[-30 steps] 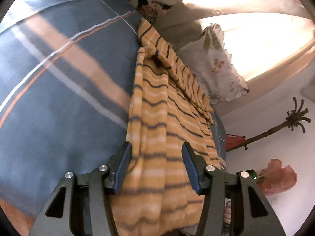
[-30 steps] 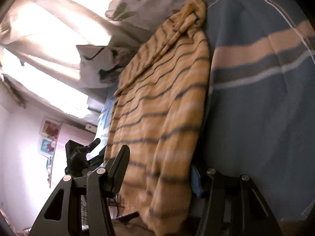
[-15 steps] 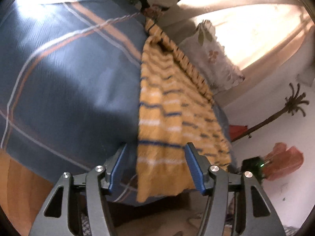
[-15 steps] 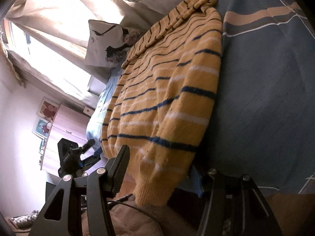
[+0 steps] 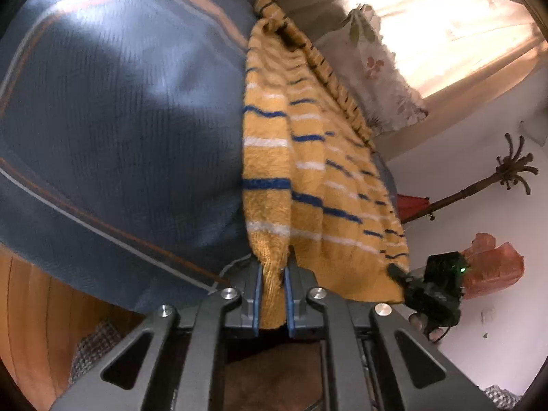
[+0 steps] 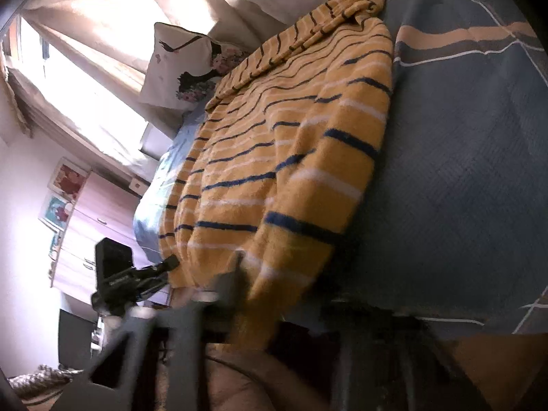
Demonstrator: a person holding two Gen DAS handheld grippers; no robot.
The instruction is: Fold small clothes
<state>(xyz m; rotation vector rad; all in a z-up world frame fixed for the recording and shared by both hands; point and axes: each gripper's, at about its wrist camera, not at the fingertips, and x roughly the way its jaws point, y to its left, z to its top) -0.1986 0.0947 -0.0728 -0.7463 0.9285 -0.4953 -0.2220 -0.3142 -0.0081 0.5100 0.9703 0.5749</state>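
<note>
A yellow knit sweater point(image 5: 308, 171) with blue and white stripes lies on a blue bedspread point(image 5: 120, 120), its hem hanging over the bed's edge. My left gripper point(image 5: 273, 294) is shut on one corner of the hem, which bunches between the blue pads. In the right wrist view the sweater point(image 6: 291, 157) spreads over the bed, and my right gripper point(image 6: 260, 287) is blurred by motion with its fingers closed around the other hem corner. The right gripper also shows in the left wrist view point(image 5: 397, 270), pinching the hem's far corner.
Floral pillows point(image 6: 178, 68) and a bright curtained window lie at the bed's head. The wooden bed frame point(image 5: 41, 308) sits below the bedspread. A wardrobe point(image 6: 89, 219) stands by the far wall. A red bag point(image 5: 493, 267) hangs on the white wall.
Both grippers went from open around the hem to closed on it. The hem corners now bunch between the fingers, and the right view blurs with motion.
</note>
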